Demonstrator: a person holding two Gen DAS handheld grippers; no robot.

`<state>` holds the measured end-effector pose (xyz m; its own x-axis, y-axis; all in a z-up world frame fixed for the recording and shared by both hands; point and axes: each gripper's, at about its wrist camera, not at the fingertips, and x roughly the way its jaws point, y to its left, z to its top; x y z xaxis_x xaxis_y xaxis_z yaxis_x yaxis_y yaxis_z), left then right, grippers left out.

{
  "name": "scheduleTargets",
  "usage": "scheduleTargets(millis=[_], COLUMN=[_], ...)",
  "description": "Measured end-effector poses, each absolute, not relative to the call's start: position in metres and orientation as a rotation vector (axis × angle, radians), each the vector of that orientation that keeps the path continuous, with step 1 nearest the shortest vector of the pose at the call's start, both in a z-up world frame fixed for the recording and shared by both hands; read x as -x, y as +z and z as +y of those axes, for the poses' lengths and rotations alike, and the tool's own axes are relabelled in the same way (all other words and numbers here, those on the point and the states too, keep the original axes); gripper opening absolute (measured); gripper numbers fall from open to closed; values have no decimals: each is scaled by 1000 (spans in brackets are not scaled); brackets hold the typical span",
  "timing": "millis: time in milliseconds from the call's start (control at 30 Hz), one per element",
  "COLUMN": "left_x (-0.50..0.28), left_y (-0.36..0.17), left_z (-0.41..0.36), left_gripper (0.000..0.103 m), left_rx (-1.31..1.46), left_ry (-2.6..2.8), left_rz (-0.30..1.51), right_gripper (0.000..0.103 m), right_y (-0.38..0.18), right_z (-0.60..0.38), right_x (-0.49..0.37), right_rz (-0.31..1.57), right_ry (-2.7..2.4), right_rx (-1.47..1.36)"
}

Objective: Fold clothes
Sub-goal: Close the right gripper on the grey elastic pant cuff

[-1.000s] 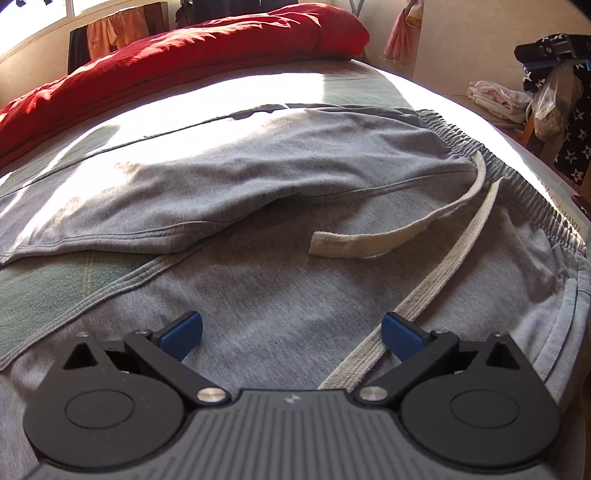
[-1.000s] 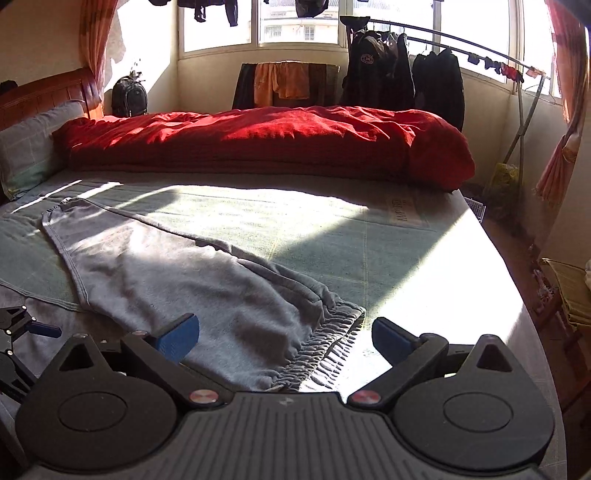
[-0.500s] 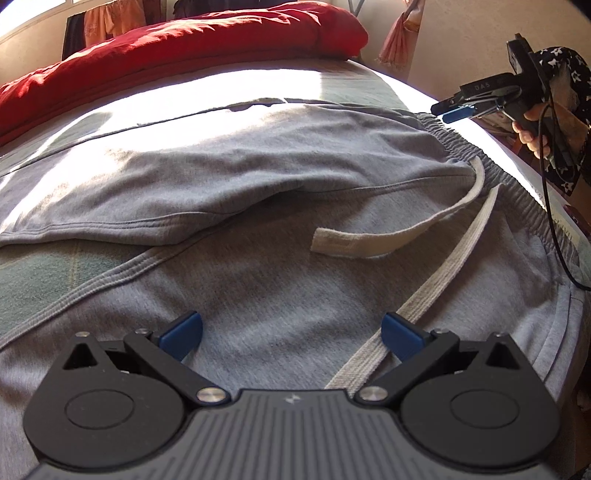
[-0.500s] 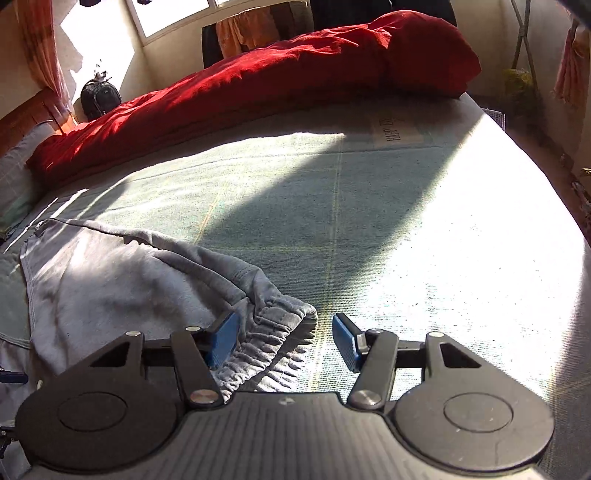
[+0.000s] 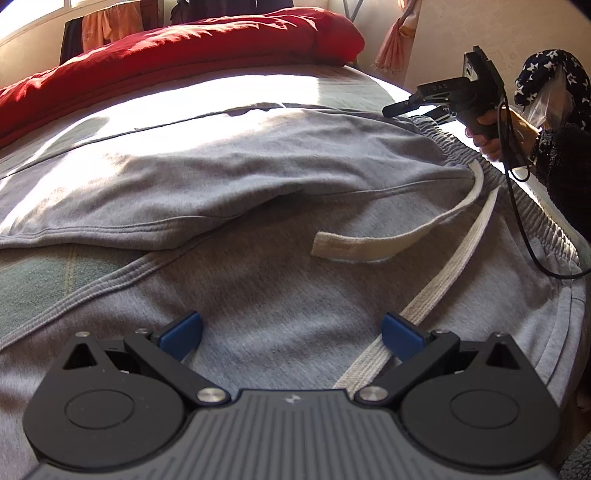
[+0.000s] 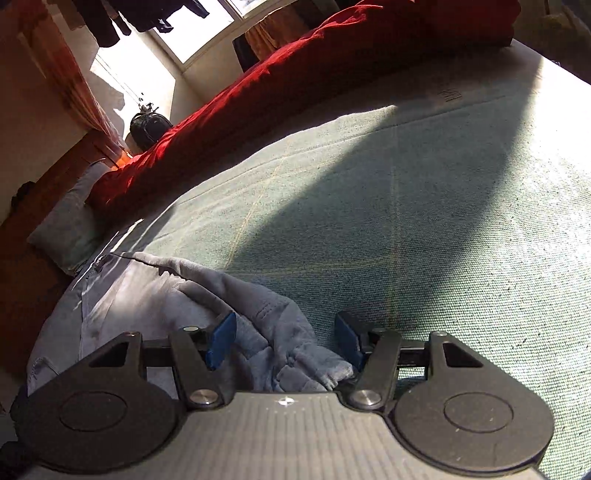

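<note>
Sweatpants (image 5: pixel 258 177) lay spread on bed (image 6: pixel 424 221). Left tool (image 5: pixel 291 332) hovered over fabric, fingers spread wide. Right tool (image 6: pixel 284 336) half-closed around bunched waistband (image 6: pixel 295 354), not yet pinching.

I see hard sunlight from the window (image 6: pixel 207 26) glaring on the bed (image 6: pixel 480 221), shadows sharp, fisheye edges bent.

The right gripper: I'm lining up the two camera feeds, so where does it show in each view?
Left wrist view: the right gripper is at the upper right, held by a hand over the far corner of the grey sweatpants.
Right wrist view: the right gripper fills the bottom centre, its fingers either side of the sweatpants' elastic edge.
Shared landmark: the red duvet.
</note>
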<state>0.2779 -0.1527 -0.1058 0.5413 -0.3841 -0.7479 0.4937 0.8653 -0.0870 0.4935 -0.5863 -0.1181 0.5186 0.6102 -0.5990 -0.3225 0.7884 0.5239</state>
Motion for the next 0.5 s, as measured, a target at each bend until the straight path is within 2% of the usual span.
scheduleTargets(millis=[67,200,267,367,433,500], left_x=[-278,-278,-279,-279,-279,-280], left_y=[-106,-107,-107,-107,-107,-105], left_z=[-152,-151,-151,-151,-151,-150], left_gripper=[103,103,103,103,103,103], left_rx=[-140,-141,-141,-141,-141,-146], left_ry=[-529,-535,-537,-540,-542,-543], left_rz=[849,841,838,834,831,824], right_gripper=[64,54,53,46,32,29], right_y=[-114,-111,-113,-112,-106,-96], right_z=[-585,-592,-590,-576,-571,-565], right_x=[-492,-491,-493,-493,-489,-481], right_rz=[876,911,911,900,898,889], right_ry=[609,646,641,627,617,599], right_rx=[-324,-290,-297,-236,-182,-138])
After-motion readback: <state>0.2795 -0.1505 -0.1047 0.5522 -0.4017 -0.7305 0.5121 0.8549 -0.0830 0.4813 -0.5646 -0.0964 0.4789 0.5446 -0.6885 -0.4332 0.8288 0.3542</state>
